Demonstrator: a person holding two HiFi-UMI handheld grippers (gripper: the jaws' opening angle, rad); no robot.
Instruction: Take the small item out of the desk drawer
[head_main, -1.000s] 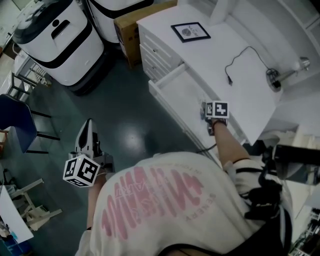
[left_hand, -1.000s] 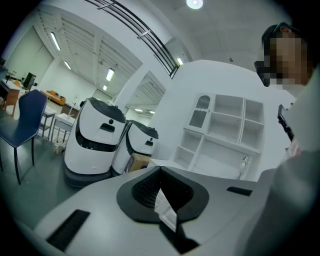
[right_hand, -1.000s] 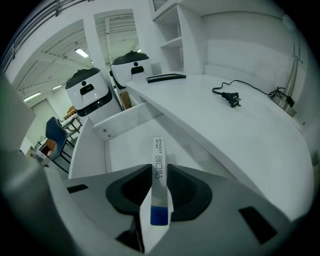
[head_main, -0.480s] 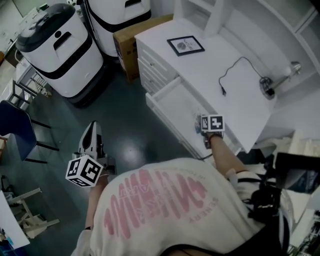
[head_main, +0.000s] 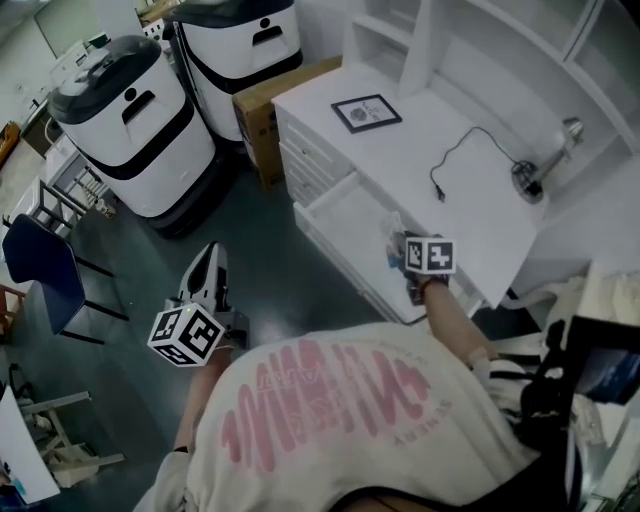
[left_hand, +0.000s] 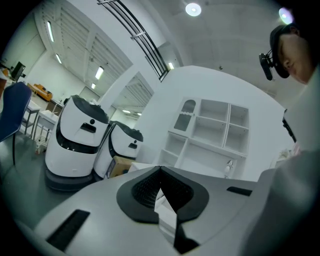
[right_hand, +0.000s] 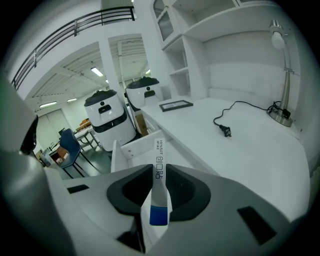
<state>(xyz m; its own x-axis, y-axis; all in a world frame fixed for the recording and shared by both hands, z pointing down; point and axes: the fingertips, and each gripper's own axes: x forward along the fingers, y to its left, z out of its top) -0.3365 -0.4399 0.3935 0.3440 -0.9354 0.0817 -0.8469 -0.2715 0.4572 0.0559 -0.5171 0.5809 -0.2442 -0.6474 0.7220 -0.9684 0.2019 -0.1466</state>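
My right gripper (right_hand: 159, 172) is shut on a thin white packet with a blue end (right_hand: 159, 150), which stands upright between the pads. In the head view this gripper (head_main: 402, 252) hovers over the near end of the open white desk drawer (head_main: 340, 215), and the packet shows only as a blur. In the right gripper view the drawer (right_hand: 122, 150) lies below and beyond the packet. My left gripper (head_main: 208, 262) hangs over the dark floor, left of the desk (head_main: 470, 215), well away from the drawer. Its jaws (left_hand: 160, 172) are shut with nothing in them.
Two white-and-black machines (head_main: 130, 120) (head_main: 235, 45) and a cardboard box (head_main: 268, 95) stand left of the desk. On the desktop are a framed picture (head_main: 366, 112), a black cable with plug (head_main: 437, 195) and a lamp (head_main: 540, 170). A blue chair (head_main: 40, 270) is at far left.
The head view has shifted slightly. The right gripper stays over the drawer's near end with the packet in it. The left gripper has drifted a little up and right in the view.
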